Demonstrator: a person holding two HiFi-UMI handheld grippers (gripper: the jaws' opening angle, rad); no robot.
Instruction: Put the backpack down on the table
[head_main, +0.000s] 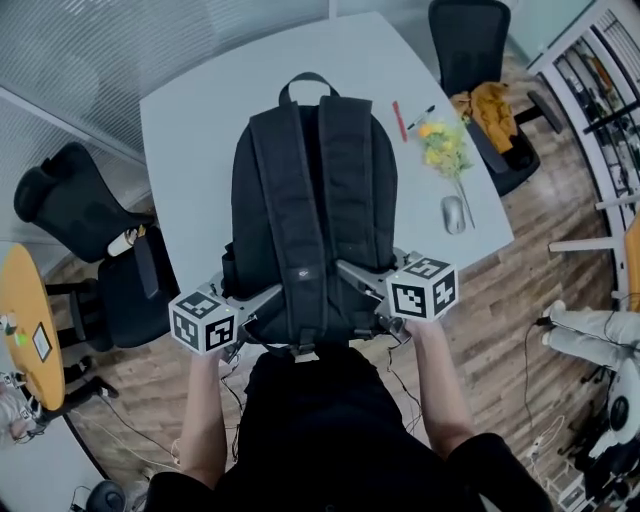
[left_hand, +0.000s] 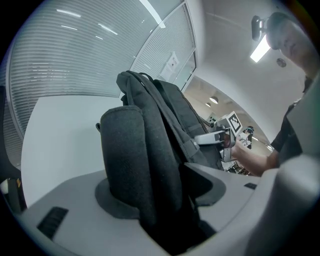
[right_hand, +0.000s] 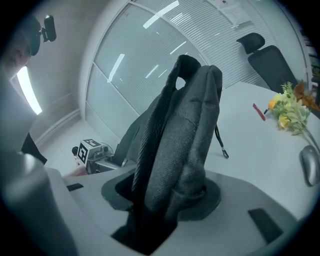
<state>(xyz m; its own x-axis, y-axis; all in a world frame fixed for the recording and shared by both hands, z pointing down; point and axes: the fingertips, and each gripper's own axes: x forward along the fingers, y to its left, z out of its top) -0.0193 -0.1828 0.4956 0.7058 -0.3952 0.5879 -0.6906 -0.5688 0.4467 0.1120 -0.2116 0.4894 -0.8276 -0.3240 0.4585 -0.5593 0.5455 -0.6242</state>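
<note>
A black backpack (head_main: 315, 200) is over the near half of the white table (head_main: 190, 130), strap side up, its carry handle pointing to the far edge. My left gripper (head_main: 262, 310) is shut on its lower left side. My right gripper (head_main: 362, 285) is shut on the lower right side. In the left gripper view, folded black fabric (left_hand: 145, 165) is pinched between the pads of my left gripper (left_hand: 160, 200). In the right gripper view, a thick fold of the bag (right_hand: 185, 150) fills my right gripper (right_hand: 165, 200). I cannot tell whether the bag rests on the table.
A bunch of yellow flowers (head_main: 445, 145), a grey mouse (head_main: 453, 213) and a red pen (head_main: 399, 120) lie at the table's right side. Black office chairs stand at the far right (head_main: 470, 40) and at the left (head_main: 75, 215). A round wooden table (head_main: 25, 320) is at the left.
</note>
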